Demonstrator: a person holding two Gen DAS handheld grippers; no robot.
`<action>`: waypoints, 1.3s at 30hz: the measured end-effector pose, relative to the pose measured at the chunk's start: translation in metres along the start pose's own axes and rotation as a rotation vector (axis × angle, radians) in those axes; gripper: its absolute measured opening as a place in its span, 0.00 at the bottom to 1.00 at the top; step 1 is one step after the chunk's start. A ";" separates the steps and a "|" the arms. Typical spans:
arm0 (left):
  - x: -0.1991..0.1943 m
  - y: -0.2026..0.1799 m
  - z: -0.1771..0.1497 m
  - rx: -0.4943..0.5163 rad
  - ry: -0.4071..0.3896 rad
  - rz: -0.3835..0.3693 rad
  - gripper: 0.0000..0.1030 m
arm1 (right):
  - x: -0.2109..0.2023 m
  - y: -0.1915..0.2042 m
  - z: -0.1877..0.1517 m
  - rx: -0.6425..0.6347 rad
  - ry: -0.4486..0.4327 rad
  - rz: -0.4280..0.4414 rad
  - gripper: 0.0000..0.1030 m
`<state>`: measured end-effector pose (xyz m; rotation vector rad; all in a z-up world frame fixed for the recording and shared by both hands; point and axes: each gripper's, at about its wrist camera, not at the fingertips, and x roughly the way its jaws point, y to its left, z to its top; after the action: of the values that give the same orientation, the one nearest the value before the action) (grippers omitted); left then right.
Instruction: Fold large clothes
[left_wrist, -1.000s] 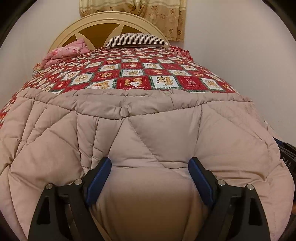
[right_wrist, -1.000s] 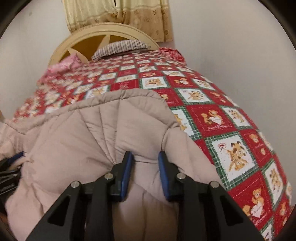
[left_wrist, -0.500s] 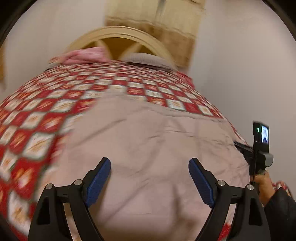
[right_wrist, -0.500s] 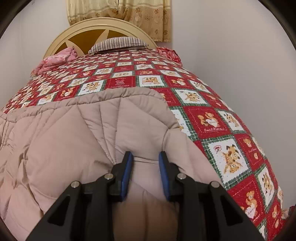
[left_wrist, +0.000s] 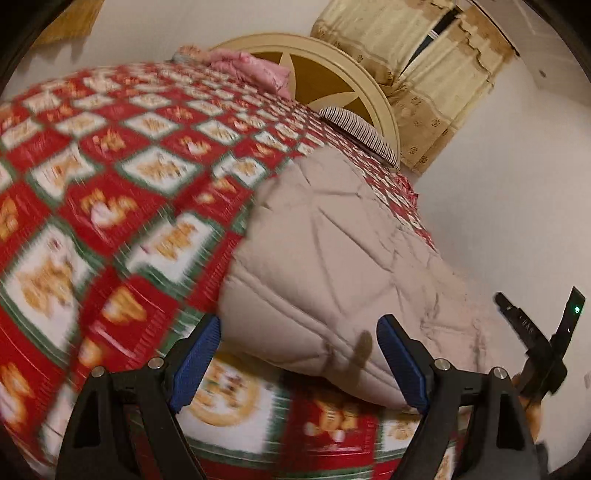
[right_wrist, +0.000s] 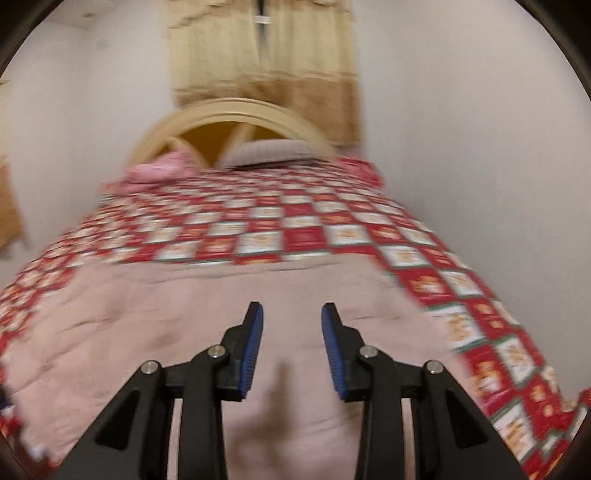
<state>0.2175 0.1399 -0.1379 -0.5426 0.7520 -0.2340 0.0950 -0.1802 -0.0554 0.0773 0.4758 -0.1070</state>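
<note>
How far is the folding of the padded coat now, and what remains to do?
The beige coat lies on the red quilt as a compact bundle, so some folding looks done. Nothing is in hand: left gripper and right gripper are both open. How many folds remain, I cannot tell.

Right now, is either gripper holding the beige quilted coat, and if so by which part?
Nothing is held. The left gripper is wide open at the edge of the quilted coat; the right gripper is open above it, with nothing between its fingers.
</note>
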 end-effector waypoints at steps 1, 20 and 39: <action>0.000 -0.003 -0.003 -0.001 -0.019 0.019 0.85 | -0.001 0.015 -0.003 -0.019 0.014 0.049 0.35; -0.013 0.011 -0.035 -0.128 -0.029 -0.036 0.88 | 0.084 0.091 -0.052 -0.028 0.221 0.151 0.26; 0.050 -0.004 0.001 -0.220 -0.047 -0.139 0.65 | 0.091 0.086 -0.054 0.004 0.243 0.186 0.27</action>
<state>0.2540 0.1174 -0.1638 -0.8082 0.6997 -0.2678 0.1610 -0.0971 -0.1407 0.1389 0.7086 0.0849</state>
